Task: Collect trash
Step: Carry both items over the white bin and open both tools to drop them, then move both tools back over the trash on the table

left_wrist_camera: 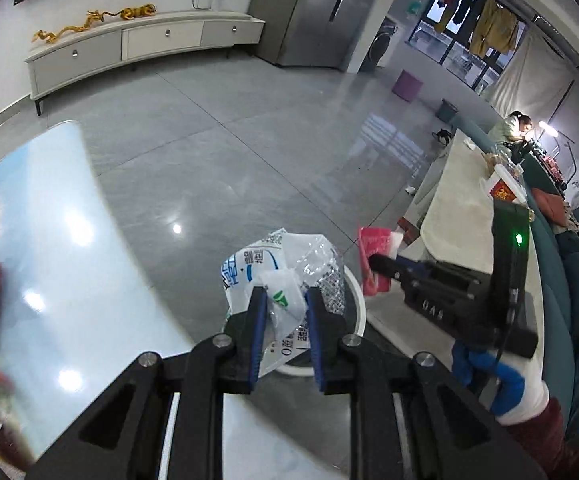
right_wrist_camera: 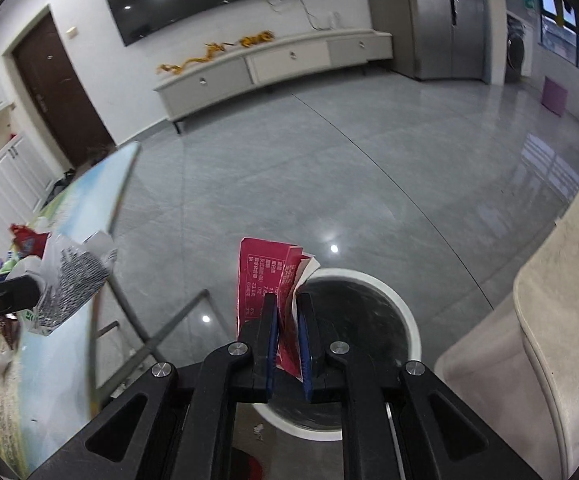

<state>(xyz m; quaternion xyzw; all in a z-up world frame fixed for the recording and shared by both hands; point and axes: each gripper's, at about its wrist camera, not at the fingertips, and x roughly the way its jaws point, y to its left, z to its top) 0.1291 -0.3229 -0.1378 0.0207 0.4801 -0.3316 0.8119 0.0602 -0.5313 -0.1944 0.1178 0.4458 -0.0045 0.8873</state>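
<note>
**Both grippers carry trash at the bin**

The left gripper [left_wrist_camera: 285, 300] pinches a crumpled clear-and-white wrapper [left_wrist_camera: 289, 268] between its blue pads [left_wrist_camera: 258, 320], the jaws narrow and pressed on the plastic. The wrapper bulges up past the fingertips, printed with blue and green marks and a silvery patch. Seen from the left wrist, it hangs over the near rim of the bin [left_wrist_camera: 359, 300], a round white-rimmed pail standing on the grey floor [left_wrist_camera: 229, 160].

The right gripper [right_wrist_camera: 289, 304] clamps a flattened red packet [right_wrist_camera: 267, 276], its jaws nearly together with the packet squeezed between the pads [right_wrist_camera: 307, 344]. The packet stands up above the fingertips, over the left part of the bin's rim [right_wrist_camera: 407, 320] in the right wrist view; the bin's dark inside lies open just behind and right of it.

Left of the bin sits a table [left_wrist_camera: 49, 240] with a glossy sky-print top, more litter blurred on its far left side. Right of the bin stands a pale sofa [right_wrist_camera: 561, 300]. A gloved hand [left_wrist_camera: 489, 376] holds the right gripper's handle, just right of the bin.
</note>
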